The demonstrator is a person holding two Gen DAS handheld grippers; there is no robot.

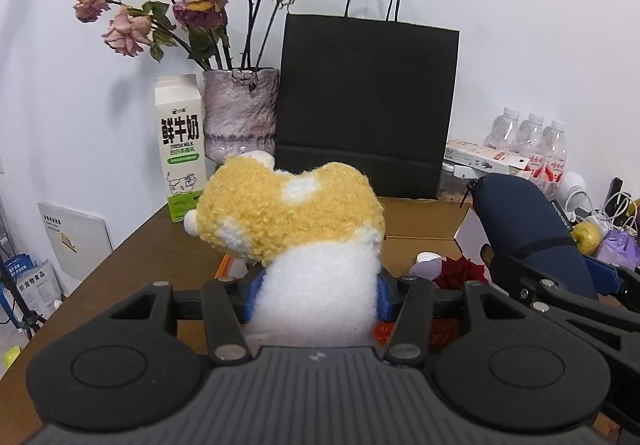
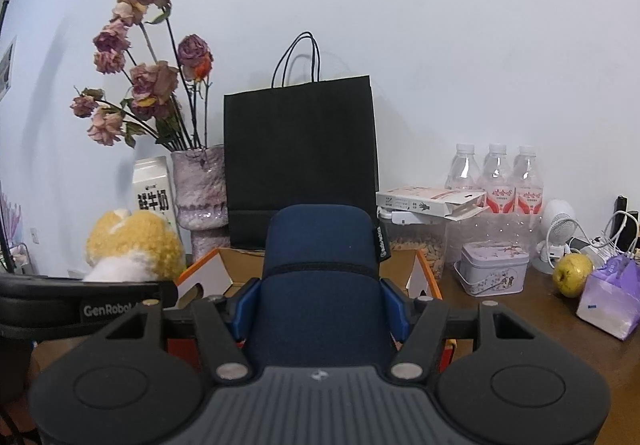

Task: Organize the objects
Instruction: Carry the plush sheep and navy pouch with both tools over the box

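Observation:
My left gripper (image 1: 318,295) is shut on a yellow and white plush toy (image 1: 296,221) and holds it above an open cardboard box (image 1: 420,229). My right gripper (image 2: 322,307) is shut on a navy blue pouch (image 2: 320,269), also held above the box (image 2: 240,265). The pouch (image 1: 528,229) and the right gripper show at the right of the left wrist view. The plush (image 2: 136,245) shows at the left of the right wrist view. A red rose and pale items (image 1: 460,269) lie in the box.
A black paper bag (image 1: 368,113), a vase of dried roses (image 1: 240,113) and a milk carton (image 1: 180,149) stand behind the box. To the right are water bottles (image 2: 496,181), a tin (image 2: 494,267), a small fan (image 2: 558,233), a yellow fruit (image 2: 572,273) and a purple tissue pack (image 2: 612,297).

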